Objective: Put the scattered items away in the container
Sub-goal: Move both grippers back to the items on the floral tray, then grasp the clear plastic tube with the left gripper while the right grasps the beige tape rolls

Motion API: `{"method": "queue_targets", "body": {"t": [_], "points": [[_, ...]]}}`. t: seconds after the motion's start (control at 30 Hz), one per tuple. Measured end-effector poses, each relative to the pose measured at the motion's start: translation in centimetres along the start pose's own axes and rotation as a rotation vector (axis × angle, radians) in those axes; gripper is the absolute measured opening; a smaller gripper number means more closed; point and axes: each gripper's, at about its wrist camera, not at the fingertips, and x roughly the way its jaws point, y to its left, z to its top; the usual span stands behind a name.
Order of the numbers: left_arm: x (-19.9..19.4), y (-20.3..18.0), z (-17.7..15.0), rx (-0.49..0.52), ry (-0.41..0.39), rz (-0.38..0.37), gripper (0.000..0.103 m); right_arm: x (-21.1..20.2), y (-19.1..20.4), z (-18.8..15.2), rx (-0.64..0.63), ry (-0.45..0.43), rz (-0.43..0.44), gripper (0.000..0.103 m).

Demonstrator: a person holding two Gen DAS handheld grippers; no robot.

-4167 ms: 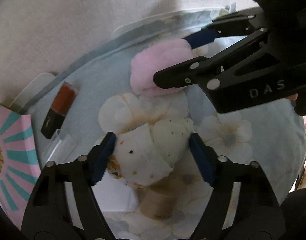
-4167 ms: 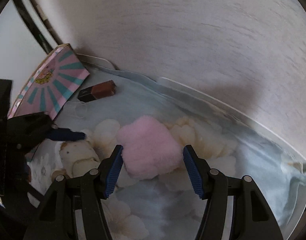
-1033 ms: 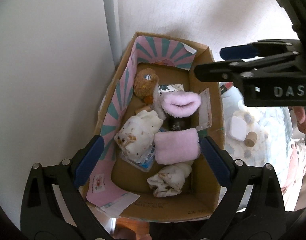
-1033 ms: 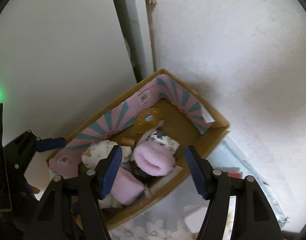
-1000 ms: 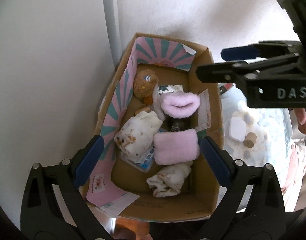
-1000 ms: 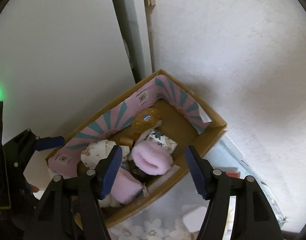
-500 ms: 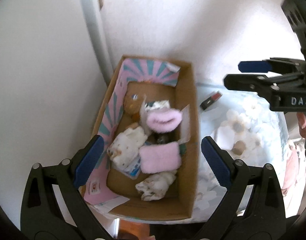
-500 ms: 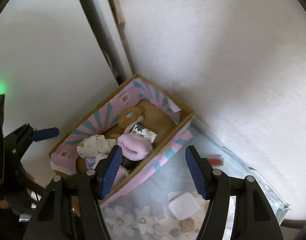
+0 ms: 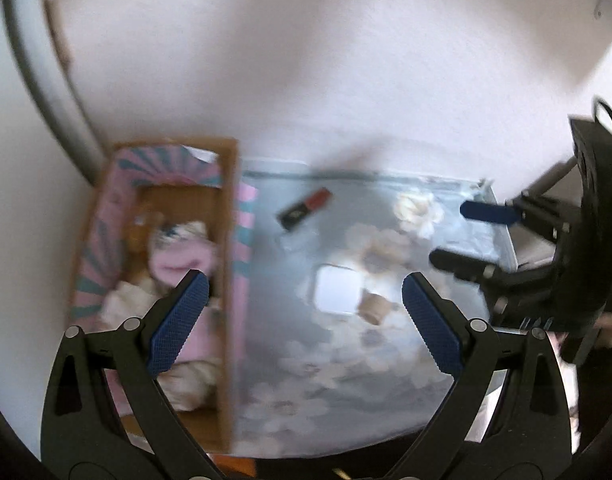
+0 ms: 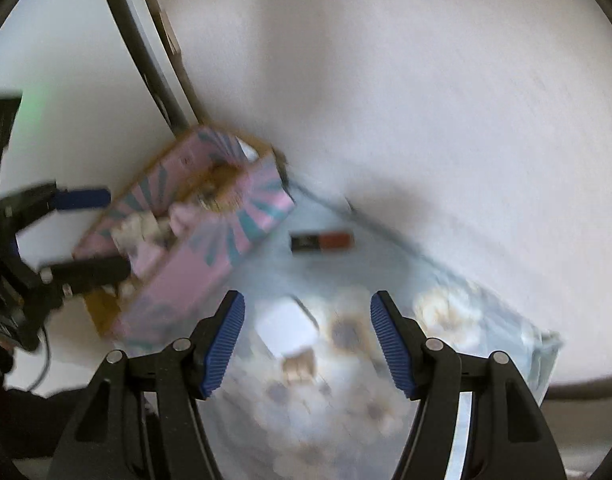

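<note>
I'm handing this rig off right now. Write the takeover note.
Left gripper: open, empty, raised above the table.
Right gripper: open, empty, also raised.
Cardboard box at the table's left end already holds the pink plush pieces and white cloth bundles.
Left on the floral cloth: black-and-red stick near the wall, white square case, small wooden spool beside it.
Views are blurred.
</note>
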Motion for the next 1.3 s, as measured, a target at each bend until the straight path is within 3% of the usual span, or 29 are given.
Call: {"method": "queue_targets", "body": {"t": [0.07,0.23,0.47,0.73,0.93,1.0,1.1,1.17,1.3], "points": [[1.3,-1.2,-0.1,-0.017,0.004,-0.005,0.098,0.2,-0.3,-2.2,-0.003,-0.017,-0.031,0.061],[7.0,-3.2,-0.7,-0.05,0.056,0.059,0.097,2.0,-0.8,-6.8,0.003,-0.041,0.033,0.061],[14.5,-2.5,-1.3,-0.175,0.04,0.132,0.087,6.6,0.0,-12.0,-0.053,-0.072,0.062,0.061],[18.2,-0.3,-1.4,-0.266,0.037,0.173,0.075,9.9,0.8,-12.8,-0.109,-0.114,0.058,0.061],[19.3,0.7,-1.2,-0.287,0.039,0.178,0.058,11.2,1.0,-11.9,-0.124,-0.134,0.069,0.061],[19.3,0.7,-1.0,-0.283,0.034,0.178,0.045,11.5,1.0,-11.6,-0.124,-0.137,0.077,0.061],[19.5,0.8,-0.7,-0.268,0.037,0.189,0.045,12.3,1.2,-11.2,-0.134,-0.117,0.089,0.049],[19.5,0.8,-0.5,-0.267,0.039,0.185,0.045,12.7,1.2,-11.1,-0.142,-0.103,0.096,0.031],[19.0,0.8,-0.4,-0.265,0.041,0.166,0.044,12.7,1.2,-10.8,-0.146,-0.101,0.083,0.026]]}}
